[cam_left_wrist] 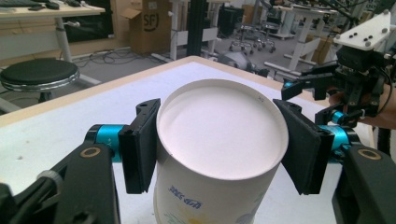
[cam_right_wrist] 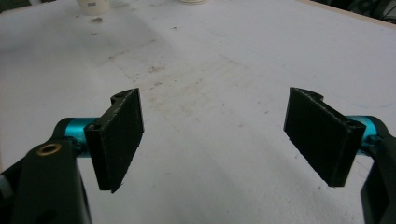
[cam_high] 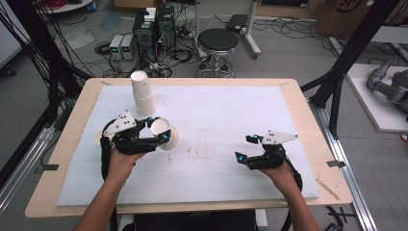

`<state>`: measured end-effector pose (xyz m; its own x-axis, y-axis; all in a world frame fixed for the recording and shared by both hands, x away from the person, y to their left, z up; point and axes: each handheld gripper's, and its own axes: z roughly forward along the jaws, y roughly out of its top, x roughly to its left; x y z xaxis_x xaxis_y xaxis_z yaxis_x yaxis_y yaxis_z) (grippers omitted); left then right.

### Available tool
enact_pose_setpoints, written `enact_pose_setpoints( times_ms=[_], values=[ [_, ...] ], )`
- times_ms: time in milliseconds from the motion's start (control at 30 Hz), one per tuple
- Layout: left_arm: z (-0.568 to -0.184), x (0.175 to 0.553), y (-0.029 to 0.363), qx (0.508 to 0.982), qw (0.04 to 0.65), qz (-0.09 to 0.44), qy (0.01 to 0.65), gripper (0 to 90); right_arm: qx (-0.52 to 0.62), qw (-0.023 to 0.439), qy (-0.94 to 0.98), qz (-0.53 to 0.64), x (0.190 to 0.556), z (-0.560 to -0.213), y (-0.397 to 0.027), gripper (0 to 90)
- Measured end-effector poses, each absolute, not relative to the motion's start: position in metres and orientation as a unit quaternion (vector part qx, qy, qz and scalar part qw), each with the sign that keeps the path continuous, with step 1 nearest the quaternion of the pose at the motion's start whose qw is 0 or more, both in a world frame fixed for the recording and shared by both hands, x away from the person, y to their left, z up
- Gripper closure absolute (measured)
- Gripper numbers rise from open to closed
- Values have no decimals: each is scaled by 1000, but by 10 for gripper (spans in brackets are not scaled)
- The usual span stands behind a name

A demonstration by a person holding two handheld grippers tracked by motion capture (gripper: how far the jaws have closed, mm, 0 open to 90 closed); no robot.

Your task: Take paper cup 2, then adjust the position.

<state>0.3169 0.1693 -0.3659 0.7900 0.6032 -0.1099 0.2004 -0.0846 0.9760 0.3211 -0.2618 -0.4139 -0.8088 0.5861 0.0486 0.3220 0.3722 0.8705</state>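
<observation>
The left gripper [cam_left_wrist: 219, 154] has its two black fingers [cam_left_wrist: 140, 144] pressed against opposite sides of a white paper cup [cam_left_wrist: 219, 140], just under the rim, so the cup is clamped between them. In the left gripper view the cup's open mouth faces the camera and blue print shows on its wall below the rim. From the high view the same cup [cam_high: 166, 133] lies tilted on its side in the fingers, its mouth turned toward the person's hand [cam_high: 124, 161], over the left half of the white mat [cam_high: 216, 115] that covers the counter [cam_high: 72, 134]; whether it touches the mat I cannot tell. Just beyond it, toward the far left of the mat, stands a stack of paper cups [cam_high: 143, 94], upside down and leaning a little. The right gripper [cam_right_wrist: 212, 135] has its fingers [cam_right_wrist: 119, 135] spread wide with nothing between them, only the scuffed mat beneath. In the high view this right gripper [cam_high: 249, 148] hangs over the right half of the mat, well apart from the held cup, with its grey three-cornered plate on top and the person's hand behind it. Past the far edge of the counter, a black round stool [cam_high: 217, 41] and computer cases [cam_high: 154, 26] with tangled cables stand on the floor.
</observation>
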Motion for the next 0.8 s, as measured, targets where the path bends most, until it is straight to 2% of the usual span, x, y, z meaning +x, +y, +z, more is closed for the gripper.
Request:
enact_pose_setpoints(
  times_ms=[333, 800],
  values=[
    [-368, 315, 156, 724, 623, 139, 262, 358, 267, 132, 819, 490, 317, -411, -255, 205],
    [-372, 308, 132, 743, 619, 109, 229, 358, 226, 105, 827, 505, 318, -401, -233, 205]
  ],
)
